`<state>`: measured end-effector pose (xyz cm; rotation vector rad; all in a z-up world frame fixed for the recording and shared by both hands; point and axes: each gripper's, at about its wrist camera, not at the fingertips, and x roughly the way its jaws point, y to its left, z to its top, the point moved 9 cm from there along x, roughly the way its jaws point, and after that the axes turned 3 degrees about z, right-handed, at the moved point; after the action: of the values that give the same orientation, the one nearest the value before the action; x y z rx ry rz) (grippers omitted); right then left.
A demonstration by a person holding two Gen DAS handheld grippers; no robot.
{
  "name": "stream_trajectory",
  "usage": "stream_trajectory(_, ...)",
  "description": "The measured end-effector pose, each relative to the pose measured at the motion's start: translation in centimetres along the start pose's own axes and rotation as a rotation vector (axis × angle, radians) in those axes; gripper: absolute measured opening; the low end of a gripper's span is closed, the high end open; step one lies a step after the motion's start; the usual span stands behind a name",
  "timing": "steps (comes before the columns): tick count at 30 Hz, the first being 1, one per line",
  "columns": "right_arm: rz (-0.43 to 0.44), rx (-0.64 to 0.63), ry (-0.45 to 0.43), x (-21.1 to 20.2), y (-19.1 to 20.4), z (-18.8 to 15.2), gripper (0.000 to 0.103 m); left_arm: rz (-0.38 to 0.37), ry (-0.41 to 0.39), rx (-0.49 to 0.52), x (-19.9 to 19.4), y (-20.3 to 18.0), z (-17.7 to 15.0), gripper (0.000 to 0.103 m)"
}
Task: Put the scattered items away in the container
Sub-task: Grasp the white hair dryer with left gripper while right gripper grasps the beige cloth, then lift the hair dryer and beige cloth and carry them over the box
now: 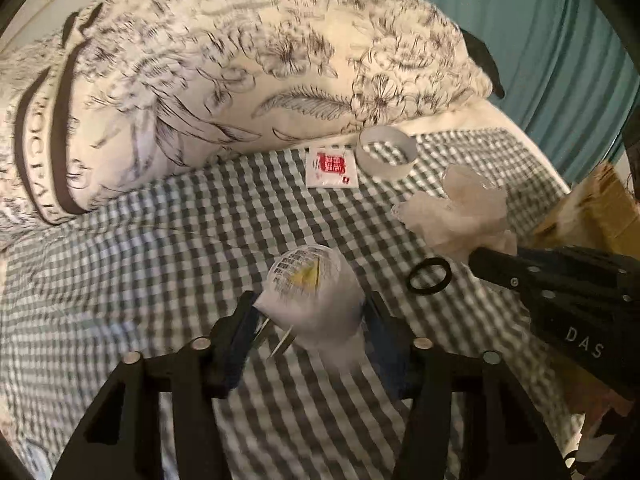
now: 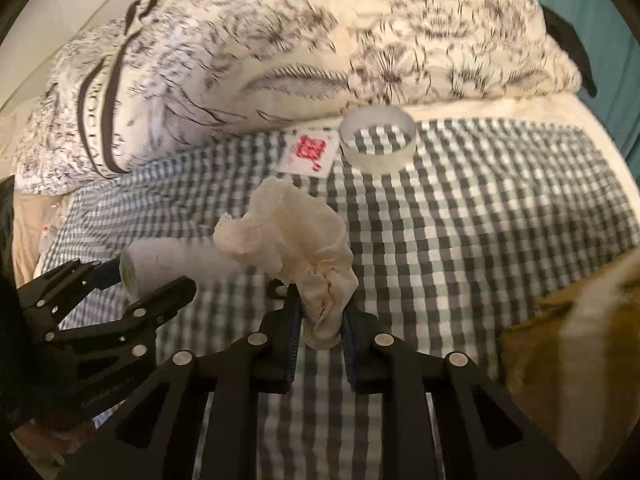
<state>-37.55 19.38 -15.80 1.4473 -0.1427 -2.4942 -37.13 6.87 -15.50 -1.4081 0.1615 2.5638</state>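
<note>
Left wrist view: left gripper (image 1: pixel 310 316) clamped on a small labelled white cup (image 1: pixel 310 292), lifted over the checked bedsheet (image 1: pixel 160 264). Black ring (image 1: pixel 429 276) lies beside it; sachet (image 1: pixel 331 168) and tape roll (image 1: pixel 387 152) near the pillow (image 1: pixel 224 64).

Right wrist view: right gripper (image 2: pixel 322 320) pinched on crumpled tissue (image 2: pixel 288 236), held above the sheet. Cardboard box (image 2: pixel 576 340) at right edge.

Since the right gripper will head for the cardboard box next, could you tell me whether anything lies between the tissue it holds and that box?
Nothing visible does. The right gripper is shut on the crumpled tissue, held above the checkered sheet. The cardboard box sits at the right edge, with only bare sheet between. The tape ring and the sachet lie farther back.
</note>
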Motion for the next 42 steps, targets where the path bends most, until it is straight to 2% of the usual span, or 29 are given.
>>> stream_trajectory(5, 0.006, -0.02, -0.04, -5.6, 1.5, 0.2, 0.018, -0.027, -0.043, -0.02, -5.7, -0.2, 0.7, 0.04)
stream_trajectory(7, 0.008, -0.018, -0.048, -7.6, 1.8, 0.1, 0.018, -0.037, -0.049, -0.027, -7.2, -0.2, 0.7, 0.031)
stream_trajectory(9, 0.019, -0.014, -0.059, -9.7, 1.9, -0.2, 0.018, -0.032, -0.044, -0.036, -7.9, -0.1, 0.5, 0.032)
stream_trajectory(11, 0.007, -0.027, -0.06, -11.4, 2.0, -0.4, 0.018, -0.05, -0.019, -0.048, -7.8, -0.2, -0.6, 0.045)
stream_trajectory(12, 0.001, -0.035, -0.063, -12.0, 2.0, -0.6, 0.018, -0.048, -0.011, -0.045, -7.6, -0.2, -1.2, 0.068)
stream_trajectory(14, -0.005, -0.037, -0.055, -12.9, 1.8, -1.1, 0.018, -0.058, -0.023, -0.046, -7.1, -0.8, -2.6, 0.081)
stream_trajectory(17, -0.012, -0.026, -0.035, -12.3, 1.4, -2.4, 0.018, -0.091, 0.004, -0.057, -5.2, -1.9, -5.0, 0.082)
stream_trajectory(22, -0.009, -0.022, 0.034, -9.1, 0.9, -5.8, 0.018, -0.016, 0.089, -0.056, 0.2, -1.8, -8.8, 0.082)
stream_trajectory(27, 0.003, -0.043, 0.11, -5.2, 1.3, -9.0, 0.018, 0.022, 0.109, -0.065, 3.7, -1.2, -9.9, 0.082)
stream_trajectory(29, -0.006, -0.039, 0.142, -3.0, 0.8, -9.6, 0.018, 0.018, 0.12, -0.072, 5.2, -0.9, -9.8, 0.077)
stream_trajectory(30, -0.012, -0.037, 0.151, -2.3, 0.7, -9.9, 0.018, 0.005, 0.128, -0.072, 5.7, -0.9, -9.9, 0.053)
stream_trajectory(31, -0.024, -0.038, 0.163, -1.6, 0.2, -10.2, 0.018, -0.026, 0.139, -0.065, 6.4, -1.2, -9.9, 0.04)
stream_trajectory(38, -0.183, -0.066, 0.242, 2.6, -3.6, -11.5, 0.018, -0.039, 0.148, -0.055, 6.0, -0.7, -9.8, 0.038)
stream_trajectory(40, -0.235, -0.09, 0.245, 3.0, -4.5, -11.6, 0.018, -0.045, 0.149, -0.069, 5.1, -0.4, -10.0, 0.038)
stream_trajectory(42, -0.235, -0.09, 0.225, 2.5, -4.7, -11.1, 0.018, -0.049, 0.14, -0.07, 3.8, -0.1, -10.2, 0.038)
